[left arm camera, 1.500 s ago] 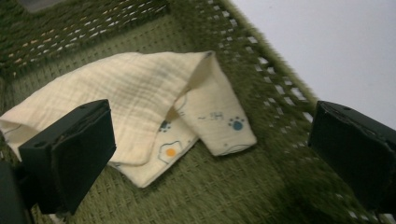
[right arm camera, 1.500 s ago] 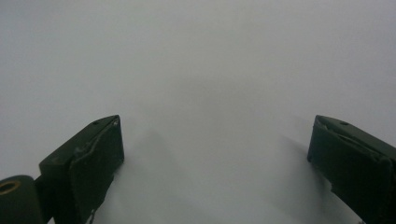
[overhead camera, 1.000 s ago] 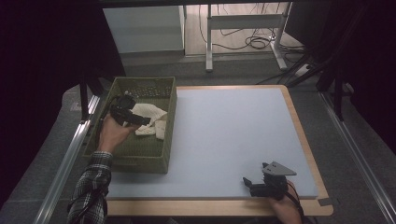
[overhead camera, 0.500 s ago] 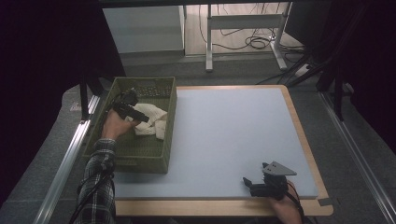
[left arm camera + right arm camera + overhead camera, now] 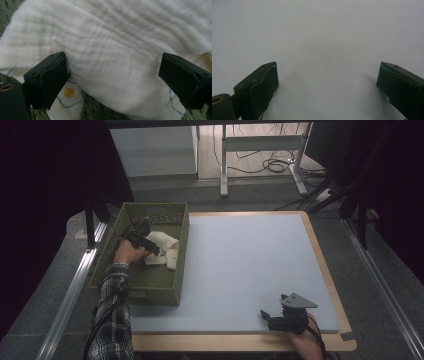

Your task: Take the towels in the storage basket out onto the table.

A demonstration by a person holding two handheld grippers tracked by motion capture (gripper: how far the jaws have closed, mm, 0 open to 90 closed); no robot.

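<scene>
A green mesh basket stands at the left edge of the pale blue table mat. Crumpled white cloths lie inside it. My left gripper reaches into the basket and hangs open right over the cloths. In the left gripper view a ribbed white cloth spans the gap between the wide-apart jaws, and a cloth with blue lines and a yellow dot lies under it. My right gripper rests low on the mat near the front edge, open, with only bare mat between its jaws.
The mat lies on a wooden board. A metal rail runs along the left of the basket. Beyond the table stand a white frame and floor cables.
My left gripper has moved a little farther into the basket and down onto the white cloths. The right gripper has stayed in place.
</scene>
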